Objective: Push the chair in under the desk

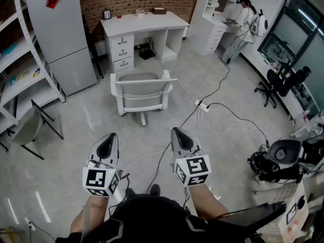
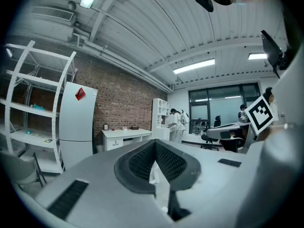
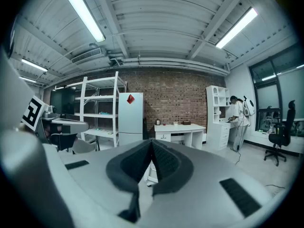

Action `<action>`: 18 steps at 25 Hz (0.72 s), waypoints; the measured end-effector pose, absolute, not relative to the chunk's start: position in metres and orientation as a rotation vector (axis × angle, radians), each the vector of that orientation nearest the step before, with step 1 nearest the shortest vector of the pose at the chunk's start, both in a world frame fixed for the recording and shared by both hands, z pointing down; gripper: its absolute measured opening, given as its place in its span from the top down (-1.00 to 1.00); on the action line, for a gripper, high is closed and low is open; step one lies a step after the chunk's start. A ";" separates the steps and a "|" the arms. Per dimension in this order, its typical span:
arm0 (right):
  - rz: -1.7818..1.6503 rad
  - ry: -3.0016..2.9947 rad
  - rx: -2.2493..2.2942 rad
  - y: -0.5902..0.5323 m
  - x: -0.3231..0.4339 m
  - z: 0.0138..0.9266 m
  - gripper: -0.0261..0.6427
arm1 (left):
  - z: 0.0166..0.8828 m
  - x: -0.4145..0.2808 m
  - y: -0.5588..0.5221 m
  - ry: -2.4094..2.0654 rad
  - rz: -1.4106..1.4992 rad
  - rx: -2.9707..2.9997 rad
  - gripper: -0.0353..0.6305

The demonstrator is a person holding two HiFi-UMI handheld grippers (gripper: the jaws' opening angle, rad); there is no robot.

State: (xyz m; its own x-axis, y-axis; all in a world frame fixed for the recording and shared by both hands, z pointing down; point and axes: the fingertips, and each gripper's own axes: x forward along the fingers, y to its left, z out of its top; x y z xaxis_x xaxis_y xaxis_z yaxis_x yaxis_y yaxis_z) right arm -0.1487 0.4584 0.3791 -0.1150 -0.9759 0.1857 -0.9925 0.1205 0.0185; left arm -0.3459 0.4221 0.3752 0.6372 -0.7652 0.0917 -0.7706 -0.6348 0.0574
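Observation:
A white desk point(image 1: 144, 22) with drawers on its left side stands against the brick wall. The grey and white chair point(image 1: 142, 92) is pulled out in front of it, its back turned toward me. My left gripper point(image 1: 108, 143) and right gripper point(image 1: 181, 135) hover side by side over the floor, well short of the chair. Both are shut with nothing between their pads. The left gripper view shows its closed jaws level, with the desk point(image 2: 126, 136) far beyond them. In the right gripper view the desk point(image 3: 180, 129) sits behind closed jaws, which hide most of the chair.
A grey fridge point(image 1: 61, 34) and a white shelf rack point(image 1: 20, 59) stand to the left, with a folding chair point(image 1: 28, 125) below them. Cables and a power strip point(image 1: 202, 105) cross the floor right of the chair. A person point(image 1: 245, 19) stands at the far-right cabinets; a black office chair point(image 1: 281, 82) and equipment point(image 1: 283, 158) are on the right.

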 end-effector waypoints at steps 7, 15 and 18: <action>0.161 -2.226 1.997 0.455 -0.150 0.378 0.90 | 0.374 -0.348 0.421 -1.289 0.088 2.766 0.87; 0.177 -2.245 2.043 0.455 -0.150 0.371 0.90 | 0.373 -0.351 0.420 -1.286 0.103 2.779 0.87; 0.179 -2.232 2.030 0.453 -0.157 0.372 0.90 | 0.372 -0.357 0.418 -1.287 0.093 2.778 0.87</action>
State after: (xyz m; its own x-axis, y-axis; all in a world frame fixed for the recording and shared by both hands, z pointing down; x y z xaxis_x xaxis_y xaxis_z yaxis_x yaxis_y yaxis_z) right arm -0.1570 0.4532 0.3724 -0.0938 -0.9815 0.1670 -0.9956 0.0939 -0.0071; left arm -0.3567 0.4183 0.3717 0.6458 -0.7585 0.0877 -0.7632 -0.6446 0.0455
